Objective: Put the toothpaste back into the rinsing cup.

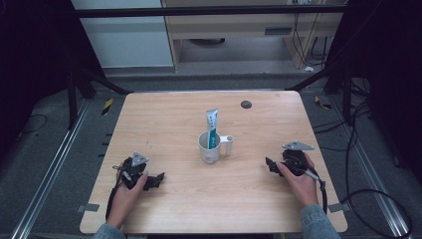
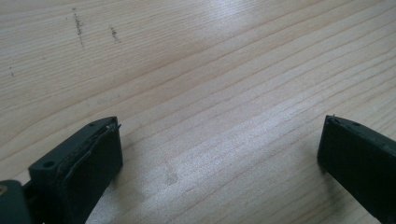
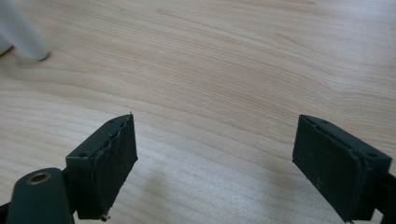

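Both tongs gape wide, nothing held. Left tongs (image 1: 158, 180) and right tongs (image 1: 270, 165) rest low on the worktop (image 1: 164, 114), near edge, flanking the cup (image 1: 209, 147); looks like a ready stance. Cup sits mid-worktop, toothpaste tube (image 1: 212, 127) upright inside. Right gripper view catches a white blur (image 3: 21, 32) far left, probably the cup's handle.

One cup (image 1: 209, 148), one toothpaste tube (image 1: 212, 127), two tongs, one table (image 1: 164, 119).
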`<action>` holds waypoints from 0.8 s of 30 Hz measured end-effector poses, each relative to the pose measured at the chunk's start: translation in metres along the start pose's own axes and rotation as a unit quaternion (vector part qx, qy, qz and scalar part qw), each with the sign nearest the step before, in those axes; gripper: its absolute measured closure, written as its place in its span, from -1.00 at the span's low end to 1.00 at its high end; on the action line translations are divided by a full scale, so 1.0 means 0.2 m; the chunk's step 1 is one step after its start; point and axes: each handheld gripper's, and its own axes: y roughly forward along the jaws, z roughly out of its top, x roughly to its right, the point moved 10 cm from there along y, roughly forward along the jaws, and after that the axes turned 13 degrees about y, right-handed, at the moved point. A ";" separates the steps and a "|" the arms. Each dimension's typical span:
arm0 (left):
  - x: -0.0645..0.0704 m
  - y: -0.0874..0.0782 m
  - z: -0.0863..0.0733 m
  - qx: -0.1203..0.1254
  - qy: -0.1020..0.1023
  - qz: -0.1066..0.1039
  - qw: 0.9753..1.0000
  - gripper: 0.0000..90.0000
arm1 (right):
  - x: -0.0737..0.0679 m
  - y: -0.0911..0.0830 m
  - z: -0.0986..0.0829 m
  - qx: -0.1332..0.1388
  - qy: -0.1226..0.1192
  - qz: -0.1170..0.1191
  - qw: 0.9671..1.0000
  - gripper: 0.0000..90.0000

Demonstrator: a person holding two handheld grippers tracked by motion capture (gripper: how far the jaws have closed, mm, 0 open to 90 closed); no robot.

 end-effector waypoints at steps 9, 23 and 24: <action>0.00 0.00 0.00 0.000 0.000 0.000 1.000 -1.00 | 0.07 0.08 -0.02 -0.012 0.016 -0.034 0.999 -0.75; 0.00 0.00 0.00 0.000 0.000 0.000 1.000 -1.00 | 0.03 0.09 -0.04 -0.019 0.018 -0.061 0.998 -0.90; 0.00 0.00 0.00 0.000 0.000 0.000 1.000 -1.00 | 0.03 0.09 -0.04 -0.019 0.022 -0.063 0.998 -0.93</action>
